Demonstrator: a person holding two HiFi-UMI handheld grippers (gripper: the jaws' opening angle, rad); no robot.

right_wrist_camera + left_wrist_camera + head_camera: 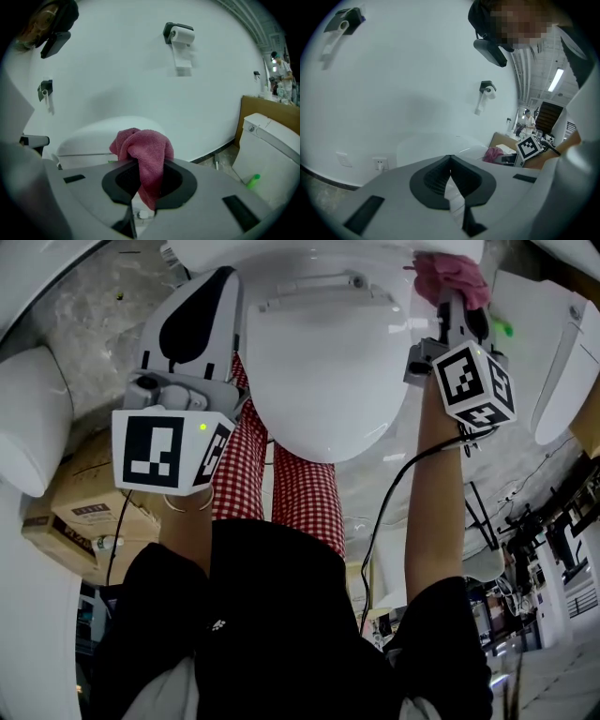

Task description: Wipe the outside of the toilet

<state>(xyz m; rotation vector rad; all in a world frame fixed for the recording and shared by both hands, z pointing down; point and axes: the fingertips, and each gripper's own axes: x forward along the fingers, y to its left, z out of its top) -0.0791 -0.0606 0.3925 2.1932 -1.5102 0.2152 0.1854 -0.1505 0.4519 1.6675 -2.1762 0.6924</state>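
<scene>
the wiping looks barely begun, or at most mid-way: no part of the toilet (323, 362) shows streaks or wet patches, so i cannot tell which sides are done. the lid, the bowl sides and the base likely remain.

nearest, at the left of the head view, the left gripper (217, 282) has its jaws pressed together with nothing between them, lying alongside the toilet's left flank. at the upper right, the right gripper (452, 304) is clamped on a pink cloth (450, 273), which bunches above the jaws and hangs down between them. the cloth sits by the back right corner of the closed lid; whether it touches the porcelain i cannot tell. further right stands a second toilet (562, 362).
</scene>
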